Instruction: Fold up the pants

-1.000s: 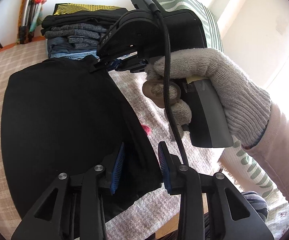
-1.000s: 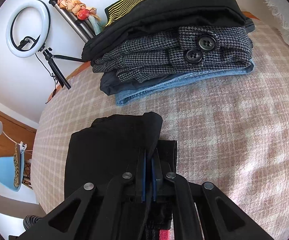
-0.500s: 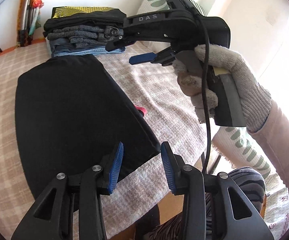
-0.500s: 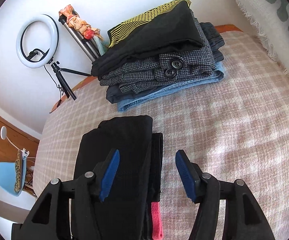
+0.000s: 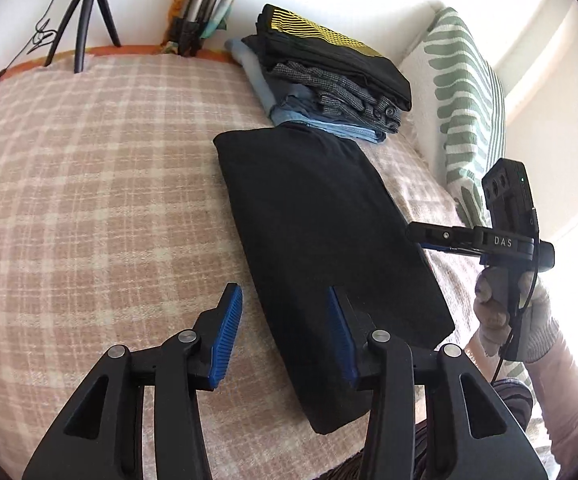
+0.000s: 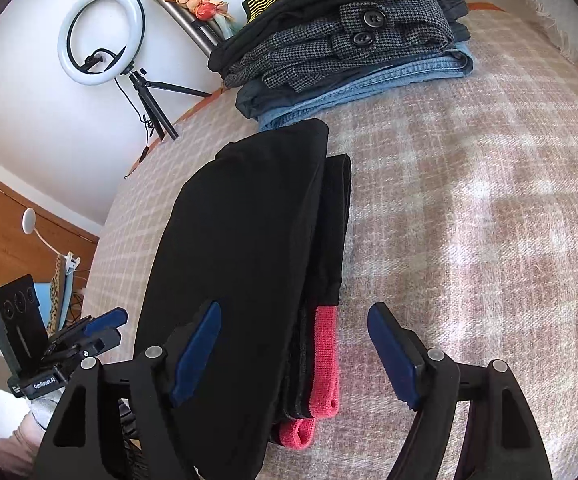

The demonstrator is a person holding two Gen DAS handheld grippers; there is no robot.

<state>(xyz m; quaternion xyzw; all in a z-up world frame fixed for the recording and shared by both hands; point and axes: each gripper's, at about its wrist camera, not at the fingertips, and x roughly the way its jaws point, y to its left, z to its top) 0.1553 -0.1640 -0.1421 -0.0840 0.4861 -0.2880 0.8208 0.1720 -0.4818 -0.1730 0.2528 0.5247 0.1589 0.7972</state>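
Observation:
The black pants lie folded in a long flat packet on the checked blanket. My left gripper hovers over their near left edge. Its jaws are opening, and only that edge and bare blanket show between the pads, untouched. In the right wrist view the pants show red bands at their right edge. My right gripper straddles that edge from above. Its jaws are opening wide and the pads press on nothing. Each gripper also shows in the other's view: right gripper in a gloved hand, left gripper.
A stack of folded clothes sits just beyond the pants' far end. A green-striped pillow leans at the right. A ring light on a tripod stands past the bed's far edge. Bare blanket stretches left of the pants.
My right gripper let go of the pants' far corner, opened wide and drew back. My left gripper slid off the pants towards their left edge and opened a little.

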